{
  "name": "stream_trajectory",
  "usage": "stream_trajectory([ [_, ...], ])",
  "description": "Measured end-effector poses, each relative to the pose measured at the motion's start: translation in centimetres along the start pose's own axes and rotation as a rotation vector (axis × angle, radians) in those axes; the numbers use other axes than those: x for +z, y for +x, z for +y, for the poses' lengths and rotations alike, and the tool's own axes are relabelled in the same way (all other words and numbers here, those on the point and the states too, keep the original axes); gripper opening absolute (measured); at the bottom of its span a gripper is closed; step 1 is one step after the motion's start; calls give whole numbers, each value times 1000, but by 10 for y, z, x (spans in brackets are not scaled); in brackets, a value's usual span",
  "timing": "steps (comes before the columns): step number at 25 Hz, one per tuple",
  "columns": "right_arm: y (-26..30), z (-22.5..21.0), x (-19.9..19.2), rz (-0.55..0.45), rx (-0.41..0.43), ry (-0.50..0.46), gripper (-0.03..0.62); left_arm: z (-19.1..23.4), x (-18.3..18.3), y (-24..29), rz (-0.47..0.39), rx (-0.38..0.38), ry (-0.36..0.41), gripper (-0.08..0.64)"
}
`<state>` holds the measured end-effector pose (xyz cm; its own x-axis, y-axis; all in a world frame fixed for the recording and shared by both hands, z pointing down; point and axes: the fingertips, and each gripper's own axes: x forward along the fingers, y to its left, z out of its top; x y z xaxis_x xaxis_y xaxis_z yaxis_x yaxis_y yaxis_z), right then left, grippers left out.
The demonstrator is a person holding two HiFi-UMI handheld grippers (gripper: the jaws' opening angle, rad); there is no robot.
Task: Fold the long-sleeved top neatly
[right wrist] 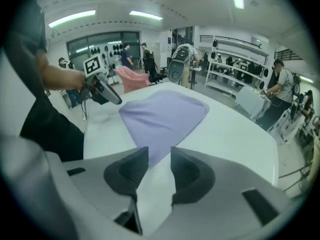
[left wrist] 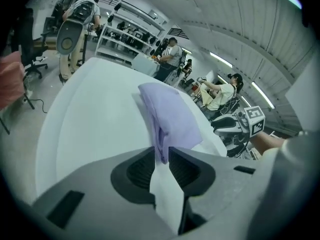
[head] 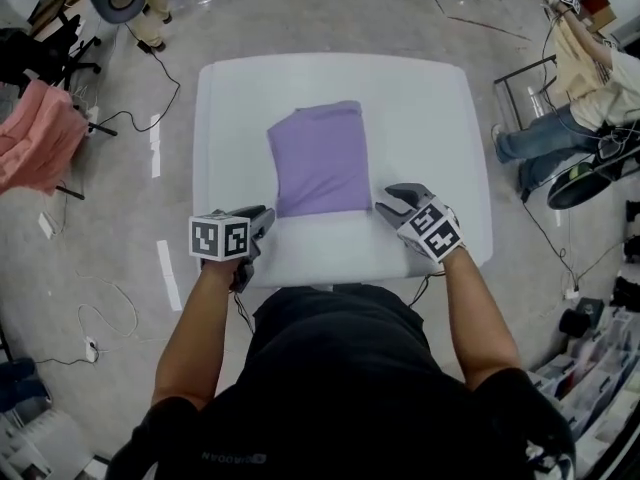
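The lilac long-sleeved top (head: 318,158) lies folded into a flat rectangle in the middle of the white table (head: 420,98). My left gripper (head: 266,215) sits at the top's near left corner. In the left gripper view my left gripper (left wrist: 161,151) is open, and the corner of the top (left wrist: 170,114) shows in the gap without the pads pressing on it. My right gripper (head: 388,200) hovers at the near right corner. It is open (right wrist: 160,154) too, with the tip of the top (right wrist: 162,114) lying on the table just beyond the jaws.
The table's near edge runs just in front of my body. A pink cloth (head: 35,133) hangs at the far left. A person (head: 580,88) sits by a metal frame at the right. Cables (head: 150,88) trail over the floor.
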<state>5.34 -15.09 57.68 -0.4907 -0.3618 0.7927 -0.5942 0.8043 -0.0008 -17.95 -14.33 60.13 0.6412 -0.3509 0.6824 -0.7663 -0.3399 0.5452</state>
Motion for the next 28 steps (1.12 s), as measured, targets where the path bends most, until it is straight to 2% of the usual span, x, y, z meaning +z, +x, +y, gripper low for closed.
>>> stream_trajectory([
  [4, 5, -70, 44, -115, -55, 129, 84, 28, 46, -8, -136, 61, -57, 74],
  [7, 30, -119, 76, -168, -79, 219, 77, 44, 90, -3, -231, 87, -94, 74],
  [9, 46, -143, 93, -180, -67, 249, 81, 50, 112, 5, -255, 106, -103, 74],
  [14, 80, -169, 118, -154, 35, 282, 137, 54, 155, 23, -267, 103, -96, 86],
  [17, 101, -176, 121, -114, 87, 305, 156, 54, 166, 34, -264, 44, -151, 120],
  [19, 112, -174, 121, -93, 150, 347, 156, 55, 166, 44, -244, 18, -184, 129],
  [22, 124, -163, 117, -61, 268, 374, 88, 62, 156, 60, -175, 57, -181, 127],
  [24, 130, -162, 117, -52, 296, 360, 17, 69, 150, 66, -139, 90, -164, 124],
  [26, 135, -167, 121, -67, 298, 357, 15, 74, 151, 67, -142, 108, -158, 81],
  [27, 137, -170, 125, -79, 299, 358, 14, 77, 153, 67, -151, 116, -157, 25],
  [28, 138, -172, 128, -87, 302, 356, 14, 79, 154, 66, -159, 124, -156, 9],
])
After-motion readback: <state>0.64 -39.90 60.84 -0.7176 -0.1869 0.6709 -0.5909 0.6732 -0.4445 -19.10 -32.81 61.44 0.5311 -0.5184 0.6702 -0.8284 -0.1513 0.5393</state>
